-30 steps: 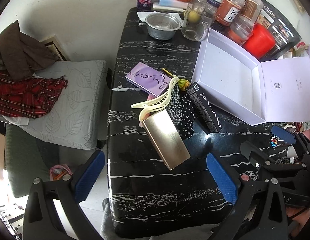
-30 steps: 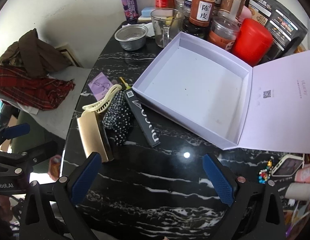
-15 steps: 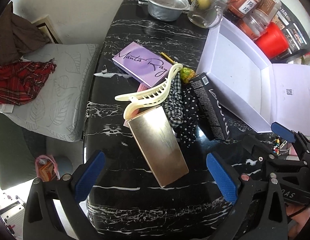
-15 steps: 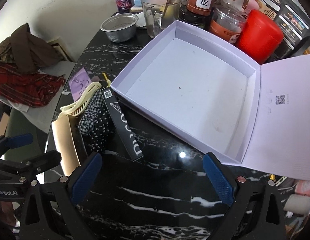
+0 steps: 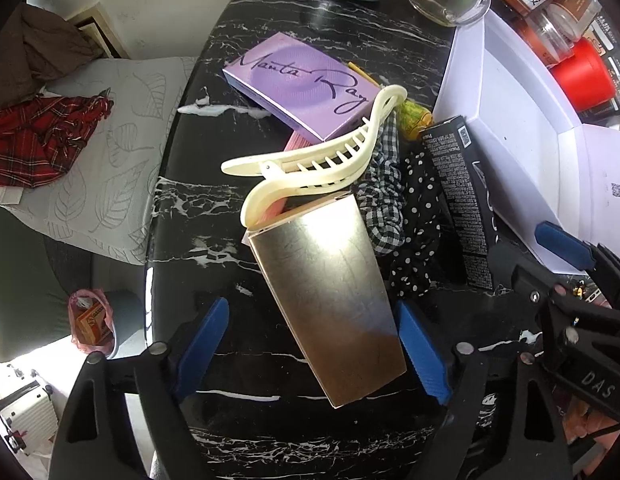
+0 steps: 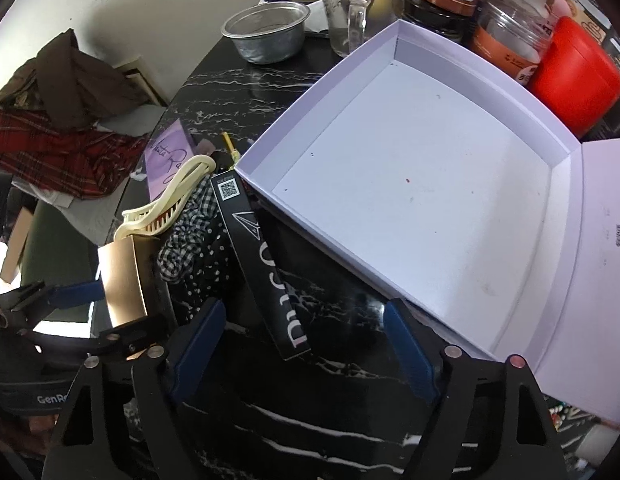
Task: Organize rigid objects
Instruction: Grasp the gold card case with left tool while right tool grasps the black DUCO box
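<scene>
A gold box (image 5: pixel 326 300) lies slantwise on the black marble table (image 5: pixel 293 20). My left gripper (image 5: pixel 312 348) points down over it, jaws closing around its near end. The right pad (image 5: pixel 422 352) is at the box's edge and the left pad (image 5: pixel 201 344) stands clear. A long black box (image 6: pixel 265 264) leans by the open white box (image 6: pixel 410 184). Its near end lies between the closing jaws of my right gripper (image 6: pixel 301 346), no pad touching. A cream hair claw (image 5: pixel 322 164), a purple box (image 5: pixel 301 84) and patterned scrunchies (image 5: pixel 390 200) crowd the gold box.
A metal bowl (image 6: pixel 265 32), a glass mug (image 6: pixel 358 12), jars and a red canister (image 6: pixel 578 76) line the far edge behind the white box. Left of the table stands a chair with a leaf-print cushion (image 5: pixel 101 152) and red plaid cloth (image 5: pixel 37 136).
Both grippers have come down toward the table and their jaws have narrowed. The gold box now lies between the left pads, the black box's end between the right pads.
</scene>
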A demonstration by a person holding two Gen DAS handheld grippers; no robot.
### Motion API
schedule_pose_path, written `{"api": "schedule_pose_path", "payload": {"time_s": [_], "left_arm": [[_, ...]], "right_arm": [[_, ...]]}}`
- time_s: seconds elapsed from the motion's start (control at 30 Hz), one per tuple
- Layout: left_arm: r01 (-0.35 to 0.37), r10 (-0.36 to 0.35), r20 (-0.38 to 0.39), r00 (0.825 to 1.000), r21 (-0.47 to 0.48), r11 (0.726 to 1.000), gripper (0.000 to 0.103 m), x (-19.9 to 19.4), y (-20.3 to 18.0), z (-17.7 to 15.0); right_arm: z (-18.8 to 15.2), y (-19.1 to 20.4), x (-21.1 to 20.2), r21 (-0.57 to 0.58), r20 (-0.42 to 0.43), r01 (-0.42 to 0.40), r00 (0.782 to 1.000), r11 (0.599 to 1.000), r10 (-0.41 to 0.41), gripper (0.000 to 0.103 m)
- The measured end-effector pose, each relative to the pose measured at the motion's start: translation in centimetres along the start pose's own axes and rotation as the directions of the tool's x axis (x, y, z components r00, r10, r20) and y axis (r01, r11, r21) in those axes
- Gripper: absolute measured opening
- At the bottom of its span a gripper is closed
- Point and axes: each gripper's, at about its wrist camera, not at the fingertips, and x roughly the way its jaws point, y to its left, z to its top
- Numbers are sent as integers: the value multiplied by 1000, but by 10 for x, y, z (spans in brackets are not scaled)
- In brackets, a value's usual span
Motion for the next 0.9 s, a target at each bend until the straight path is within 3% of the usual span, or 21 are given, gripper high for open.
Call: {"api": "schedule_pose_path", "payload": {"time_s": [0.13, 0.33, 0.43, 0.5, 0.53, 0.9], "left_arm": [[29, -29, -27, 999, -28, 999, 80, 7, 5, -1], [36, -36, -16, 999, -4, 999, 54, 9, 3, -5], [53, -53, -9, 999, -9, 999, 51, 8, 8, -6], [56, -56, -5, 998, -7, 998, 48, 5, 10, -7], [59, -59, 1, 998, -3, 998, 47, 3, 12, -8], [67, -68, 42, 997, 19, 998, 44, -22, 20, -18]], "right_arm": [[7, -1, 9, -1, -11, -43, 999, 999, 43, 73], [13, 3, 26, -19, -47, -81, 996, 997, 80, 60], [14, 5, 33, -18, -64, -101, 993, 995, 100, 44], [13, 5, 34, -12, -72, -121, 990, 993, 120, 27], [12, 6, 34, -12, -72, -125, 990, 992, 123, 25], [-6, 20, 18, -16, -47, -130, 991, 991, 129, 18]]}}
